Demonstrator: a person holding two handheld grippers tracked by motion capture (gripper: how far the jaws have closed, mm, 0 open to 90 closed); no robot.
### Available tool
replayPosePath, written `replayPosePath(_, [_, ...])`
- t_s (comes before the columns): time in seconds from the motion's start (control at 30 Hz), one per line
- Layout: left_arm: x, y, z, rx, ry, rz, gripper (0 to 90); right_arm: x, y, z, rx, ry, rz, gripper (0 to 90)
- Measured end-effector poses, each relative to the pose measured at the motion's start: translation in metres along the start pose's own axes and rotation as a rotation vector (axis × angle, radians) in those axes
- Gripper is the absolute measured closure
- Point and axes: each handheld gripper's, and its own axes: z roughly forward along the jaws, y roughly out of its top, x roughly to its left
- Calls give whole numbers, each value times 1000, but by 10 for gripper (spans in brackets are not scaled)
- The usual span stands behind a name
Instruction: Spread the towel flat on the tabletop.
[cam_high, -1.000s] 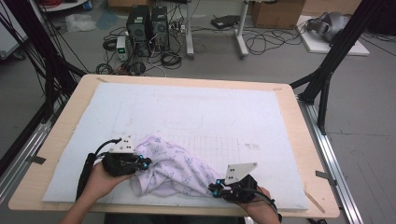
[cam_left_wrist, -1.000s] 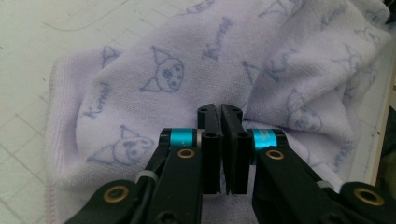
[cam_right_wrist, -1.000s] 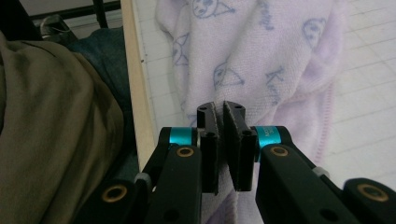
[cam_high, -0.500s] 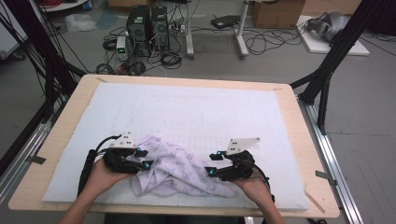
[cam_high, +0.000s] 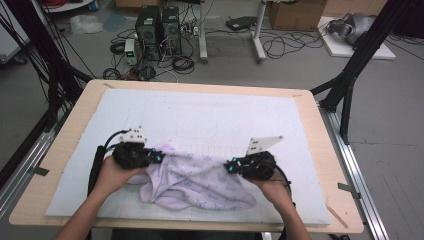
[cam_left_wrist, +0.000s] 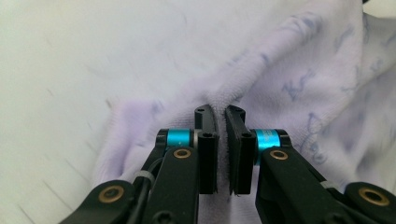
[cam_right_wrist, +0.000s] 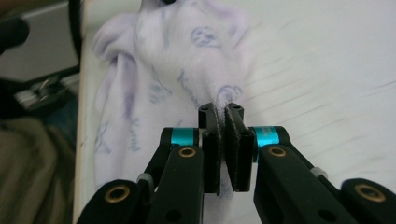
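Note:
A pale lilac cloth (cam_high: 192, 182) with small blue prints lies bunched near the table's front edge, stretched between both grippers. My left gripper (cam_high: 159, 158) is shut on the cloth's left edge; in the left gripper view the cloth (cam_left_wrist: 289, 79) is pinched between the black jaws of the gripper (cam_left_wrist: 219, 114). My right gripper (cam_high: 229, 166) is shut on the cloth's right edge; the right gripper view shows a fold of the cloth (cam_right_wrist: 173, 65) clamped at the tips of the gripper (cam_right_wrist: 220, 111).
A white mat (cam_high: 210, 115) covers the wooden table (cam_high: 75, 115). Beyond the far edge, computer towers (cam_high: 157, 25) and cables sit on the floor. Black frame legs (cam_high: 350, 75) stand at the right, metal rails (cam_high: 357, 165) along the sides.
My right gripper has moved up from the front edge and away from the left one with the cloth's edge, so the cloth is now spread wider between both grippers. The left has barely moved.

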Motion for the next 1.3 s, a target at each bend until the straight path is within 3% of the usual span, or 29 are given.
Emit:
replayPosePath(0.07, [-1, 26, -5, -42, 17, 29, 840, -4, 13, -17, -29, -44, -9, 864])
replayPosePath(0.17, [-6, 60, -13, -87, 50, 82, 840, -2, 40, -45, -44, -134, -69, 863])
replayPosePath(0.23, [-7, 74, -18, -105, 55, 97, 839, 4, 55, -61, -57, -181, -107, 863])
replayPosePath(0.3, [-6, 77, -19, -106, 54, 97, 838, 10, 63, -70, -71, -201, -134, 863])
replayPosePath(0.43, [-7, 55, -11, -50, 44, 94, 834, 19, 54, -55, -14, -186, -157, 862])
replayPosePath(0.63, [-13, -16, 0, 60, 14, 70, 835, 37, 2, 2, 113, -41, -116, 862])
replayPosePath(0.73, [-17, -46, -7, 76, 11, 54, 835, 52, -18, 23, 150, 36, -100, 862])
replayPosePath(0.83, [-23, -67, -17, 61, 20, 42, 833, 66, -25, 35, 174, 86, -129, 853])
replayPosePath(0.93, [-26, -71, -24, 50, 20, 42, 779, 70, -20, 34, 157, 127, -136, 785])
replayPosePath(1.0, [-26, -67, -29, 23, 40, 39, 670, 68, -11, 27, 124, 131, -140, 741])
replayPosePath(1.1, [-20, -54, -36, -26, 35, 26, 614, 61, 5, 11, 55, 126, -126, 698])
replayPosePath(1.2, [-13, -41, -36, -54, 48, 32, 611, 49, 17, 2, 34, 60, -132, 674])
replayPosePath(1.3, [-4, -34, -22, -35, 44, 24, 614, 31, 17, 8, 53, 7, -89, 613])
